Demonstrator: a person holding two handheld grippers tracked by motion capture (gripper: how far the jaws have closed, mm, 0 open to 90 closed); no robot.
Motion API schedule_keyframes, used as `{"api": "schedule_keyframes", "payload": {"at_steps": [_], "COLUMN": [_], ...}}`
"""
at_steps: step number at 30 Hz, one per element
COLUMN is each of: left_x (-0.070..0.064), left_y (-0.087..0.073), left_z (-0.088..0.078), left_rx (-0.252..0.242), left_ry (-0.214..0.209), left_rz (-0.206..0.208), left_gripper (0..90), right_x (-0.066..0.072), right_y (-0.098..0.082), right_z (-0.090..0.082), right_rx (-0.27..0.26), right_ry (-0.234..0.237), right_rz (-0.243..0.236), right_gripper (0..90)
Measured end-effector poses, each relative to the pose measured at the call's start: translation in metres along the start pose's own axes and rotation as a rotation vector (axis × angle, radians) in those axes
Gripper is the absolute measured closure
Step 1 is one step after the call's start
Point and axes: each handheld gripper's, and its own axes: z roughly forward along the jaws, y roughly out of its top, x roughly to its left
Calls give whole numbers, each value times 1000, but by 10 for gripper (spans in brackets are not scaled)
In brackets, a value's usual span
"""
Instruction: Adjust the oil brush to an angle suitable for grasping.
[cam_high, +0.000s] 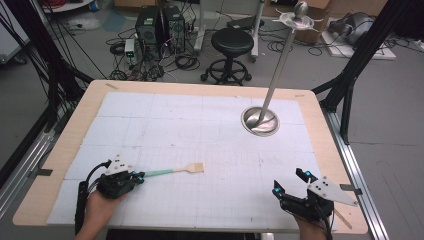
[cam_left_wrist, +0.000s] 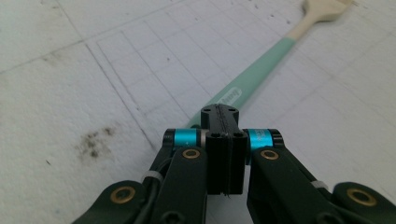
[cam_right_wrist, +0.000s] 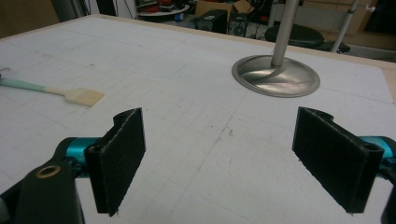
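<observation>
Lying on the white desk, the green-handled brush is reaching toward the middle, its handle end at the closed left tool. The right tool is hovering wide open, holding nothing, near the desk's front right corner.

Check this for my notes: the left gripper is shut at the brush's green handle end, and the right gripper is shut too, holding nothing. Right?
Not quite. The right gripper is open: the right gripper view shows its jaws wide apart over bare table. The left gripper is shut at the brush's green handle end.
</observation>
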Motion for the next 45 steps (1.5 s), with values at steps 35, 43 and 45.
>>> {"api": "schedule_keyframes", "payload": {"at_steps": [35, 43, 45], "left_x": [-61, -64, -65], "left_y": [72, 70, 70], "left_z": [87, 84, 81], "left_rx": [-58, -14, -6], "left_ry": [-133, -130, -136], "left_rz": [-86, -33, -18], "left_gripper": [878, 875, 875], "right_x": [-3, -1, 0], "right_y": [-1, -1, 0], "right_z": [-2, -2, -2], "right_rx": [-1, 12, 13], "right_ry": [8, 13, 11], "right_rz": [15, 9, 13], "right_gripper": [164, 164, 164]}}
